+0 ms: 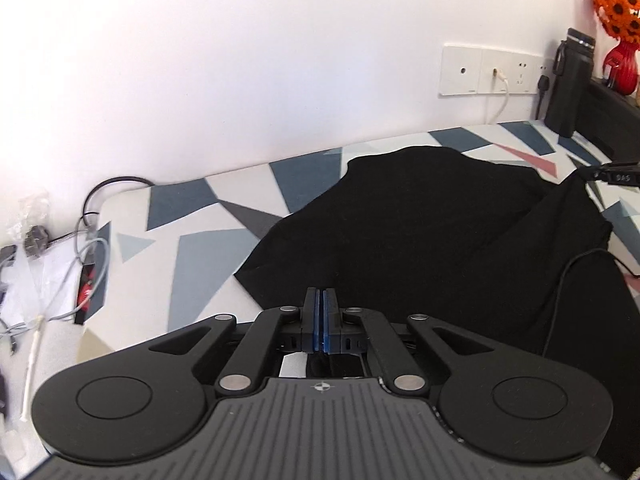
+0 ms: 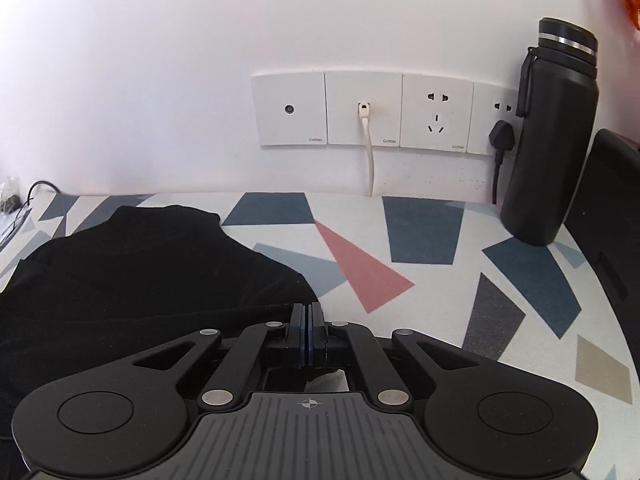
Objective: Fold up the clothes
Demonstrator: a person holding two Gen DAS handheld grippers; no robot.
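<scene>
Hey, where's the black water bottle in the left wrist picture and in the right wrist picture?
Left wrist view: black water bottle at far upper right, beside the red vase.
Right wrist view: bottle stands large at right, on the patterned table.
Shared landmark: white wall sockets left of the bottle.

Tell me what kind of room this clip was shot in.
Probably a home room or dorm: a table with a patterned cover against a wall with socket plates, a flower vase, and a black garment being folded.

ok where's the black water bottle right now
The black water bottle stands upright at the far right of the patterned table, against the wall beside the sockets, well clear of the black garment.
</scene>
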